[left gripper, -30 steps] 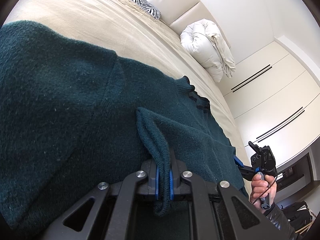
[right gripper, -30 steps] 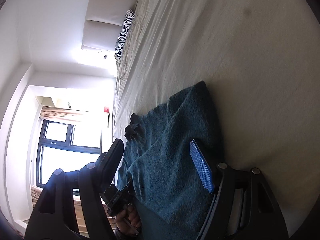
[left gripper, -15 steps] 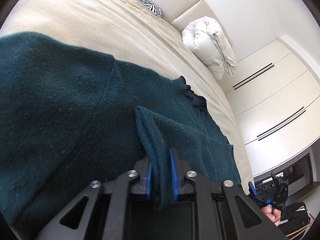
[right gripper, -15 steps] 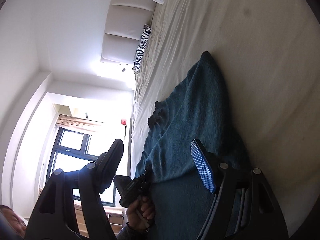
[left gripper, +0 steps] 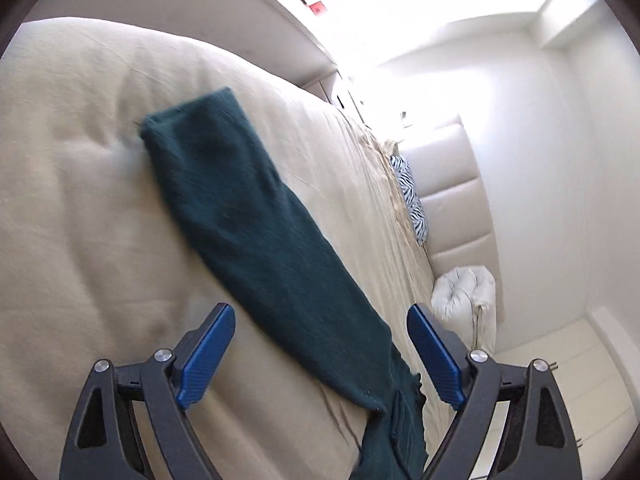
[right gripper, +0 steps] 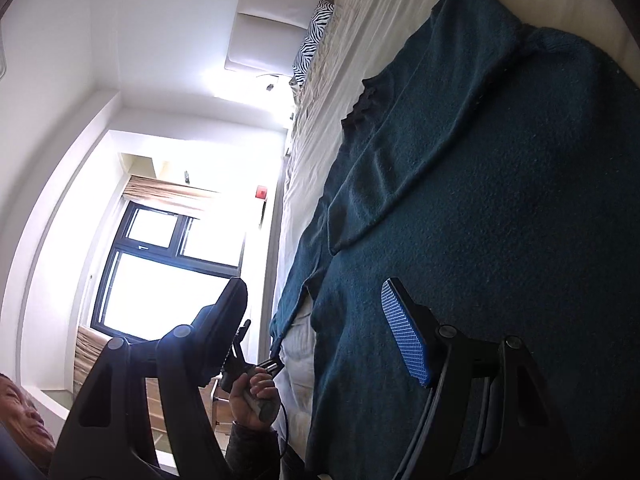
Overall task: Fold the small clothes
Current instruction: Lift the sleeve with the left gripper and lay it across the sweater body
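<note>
**Teal sweater flat on the bed, both grippers empty**

Beige bedding fills most of your left wrist view, running back to a padded cream headboard with a zebra-print pillow against it and a bundled white duvet nearer you on the right. Through the right wrist camera you also get a dark-framed window on the left, blown out by daylight.

Your dark teal knit sweater lies spread on the bed. In the right wrist view its body covers the right half of the picture, with one sleeve folded across the chest and the ruffled neckline farther away. In the left wrist view the other sleeve stretches straight out over the bedding, cuff at the far left, unfolded.

Your left gripper has its jaws opening, the blue pads standing wide to either side of the sleeve's near end; they do not touch the knit, as far as the slightly blurred picture lets you judge. Your left hand shows in the right wrist view, wrapped around that gripper's handle at the near edge of the bed.

Your right gripper is spread too, hovering over the sweater's lower body with nothing between its fingers; the blue pad sits above the fabric without gripping it.
</note>
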The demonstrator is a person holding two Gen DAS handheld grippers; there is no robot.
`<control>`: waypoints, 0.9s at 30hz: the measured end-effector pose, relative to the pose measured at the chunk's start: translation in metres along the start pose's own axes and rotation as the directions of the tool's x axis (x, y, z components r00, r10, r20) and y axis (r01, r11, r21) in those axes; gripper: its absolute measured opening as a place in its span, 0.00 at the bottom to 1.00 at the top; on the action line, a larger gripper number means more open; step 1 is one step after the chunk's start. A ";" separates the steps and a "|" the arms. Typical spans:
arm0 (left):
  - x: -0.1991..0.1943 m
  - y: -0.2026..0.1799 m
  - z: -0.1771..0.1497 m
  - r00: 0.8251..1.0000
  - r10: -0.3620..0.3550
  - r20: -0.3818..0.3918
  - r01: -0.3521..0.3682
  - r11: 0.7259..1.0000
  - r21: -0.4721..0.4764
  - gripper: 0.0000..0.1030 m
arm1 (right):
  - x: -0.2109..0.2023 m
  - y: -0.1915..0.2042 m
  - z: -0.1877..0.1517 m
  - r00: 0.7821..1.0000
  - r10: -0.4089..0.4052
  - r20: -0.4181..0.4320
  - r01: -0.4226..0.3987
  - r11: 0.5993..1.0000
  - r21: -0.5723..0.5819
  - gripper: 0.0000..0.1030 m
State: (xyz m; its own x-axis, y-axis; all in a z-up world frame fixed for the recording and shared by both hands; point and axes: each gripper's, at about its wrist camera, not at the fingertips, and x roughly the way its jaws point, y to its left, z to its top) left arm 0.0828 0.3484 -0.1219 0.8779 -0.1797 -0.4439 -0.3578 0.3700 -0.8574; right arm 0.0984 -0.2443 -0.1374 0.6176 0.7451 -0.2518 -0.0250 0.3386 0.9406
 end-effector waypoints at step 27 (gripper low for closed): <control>0.086 -0.092 -0.013 0.994 0.113 0.001 -0.108 0.943 0.316 0.08 | 0.064 0.048 -0.048 0.987 -0.102 -0.125 0.086 0.989 -0.122 0.68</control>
State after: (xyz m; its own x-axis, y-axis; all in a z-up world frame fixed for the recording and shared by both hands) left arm 0.1872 0.2870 -0.0847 0.8322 -0.1354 -0.5376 -0.3315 0.6558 -0.6782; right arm 0.0993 -0.1531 -0.1191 0.5142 0.7725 -0.3726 -0.0674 0.4695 0.8804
